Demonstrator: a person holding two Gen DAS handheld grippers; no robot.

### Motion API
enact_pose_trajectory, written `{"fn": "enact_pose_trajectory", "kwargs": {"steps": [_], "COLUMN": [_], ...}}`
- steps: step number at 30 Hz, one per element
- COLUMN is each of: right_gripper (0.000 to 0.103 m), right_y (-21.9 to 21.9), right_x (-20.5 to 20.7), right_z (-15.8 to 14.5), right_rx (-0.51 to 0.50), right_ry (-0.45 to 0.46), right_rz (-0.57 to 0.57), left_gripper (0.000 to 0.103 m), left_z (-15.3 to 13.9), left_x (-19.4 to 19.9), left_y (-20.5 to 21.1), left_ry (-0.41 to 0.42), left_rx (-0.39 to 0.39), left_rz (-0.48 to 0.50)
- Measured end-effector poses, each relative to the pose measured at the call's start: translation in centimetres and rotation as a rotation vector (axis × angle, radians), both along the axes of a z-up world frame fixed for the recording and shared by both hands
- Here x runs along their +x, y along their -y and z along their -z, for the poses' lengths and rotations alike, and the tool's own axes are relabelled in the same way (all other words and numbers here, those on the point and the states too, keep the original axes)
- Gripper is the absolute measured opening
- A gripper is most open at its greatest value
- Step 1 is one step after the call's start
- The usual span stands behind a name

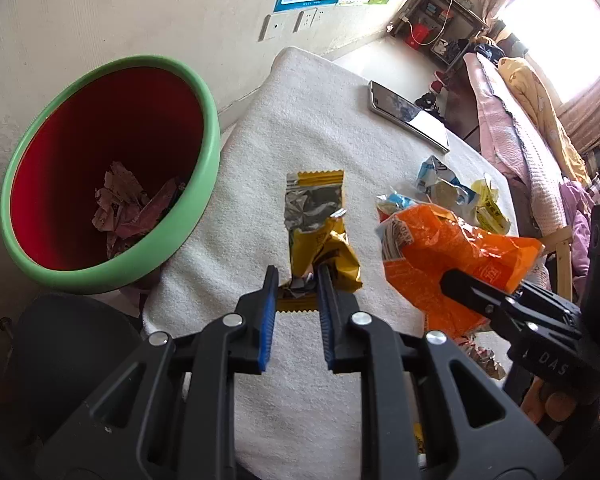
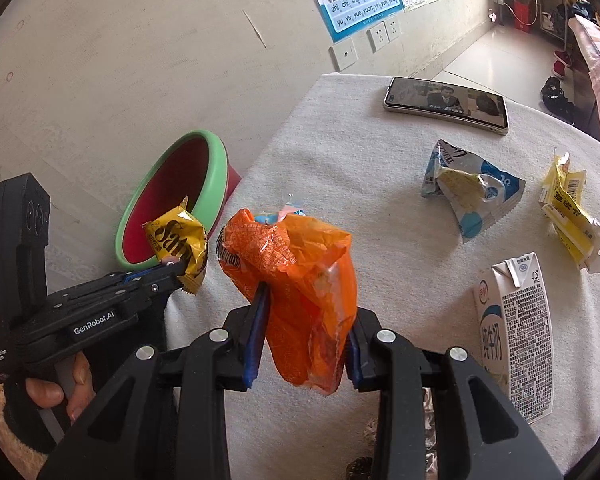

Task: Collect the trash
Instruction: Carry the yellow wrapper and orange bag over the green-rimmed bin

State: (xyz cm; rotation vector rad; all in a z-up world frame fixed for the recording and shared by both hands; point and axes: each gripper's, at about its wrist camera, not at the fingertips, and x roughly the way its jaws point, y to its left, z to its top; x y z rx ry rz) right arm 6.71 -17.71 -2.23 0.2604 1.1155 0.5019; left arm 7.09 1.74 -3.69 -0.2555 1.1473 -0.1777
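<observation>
My left gripper (image 1: 299,280) is shut on the lower end of a yellow snack wrapper (image 1: 320,236), lifted a little above the white cloth. Seen from the right wrist, this left gripper (image 2: 175,270) holds the yellow wrapper (image 2: 180,240) in front of the bin. My right gripper (image 2: 306,316) is shut on a crumpled orange bag (image 2: 308,272), held up off the cloth; from the left wrist, the right gripper (image 1: 460,286) and orange bag (image 1: 452,248) are at the right. A bin with a green rim (image 1: 206,176) and red inside stands left of the table and holds crumpled pink paper (image 1: 132,208).
On the cloth-covered table (image 2: 340,152) lie a blue-and-white wrapper (image 2: 472,192), a folded yellow wrapper (image 2: 572,220), a white milk carton (image 2: 516,328) and a phone (image 2: 444,104) with its screen lit. A wall stands behind the bin. A person's hand (image 2: 60,392) grips the left tool.
</observation>
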Motion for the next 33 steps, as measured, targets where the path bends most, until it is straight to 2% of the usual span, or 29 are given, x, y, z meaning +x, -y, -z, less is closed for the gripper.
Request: {"fn": "enact_pose_trajectory", "kwargs": {"steps": [25, 33], "right_gripper": [0.032, 0.032], "right_y": [-4.8, -5.6], "right_x": [0.5, 0.6], "right_z": [-0.7, -2.1], "right_rx": [0.002, -0.007], "right_ry": [0.025, 0.057], "right_rz": [-0.097, -0.117], "left_gripper": [0.019, 0.019], "left_z": [-1.2, -1.6], "left_x": [0.7, 0.6], "left_y": [-5.4, -6.6], "left_ry": [0.047, 0.067], "left_rx": [0.012, 0.023], "left_rz": [-0.137, -0.166]}}
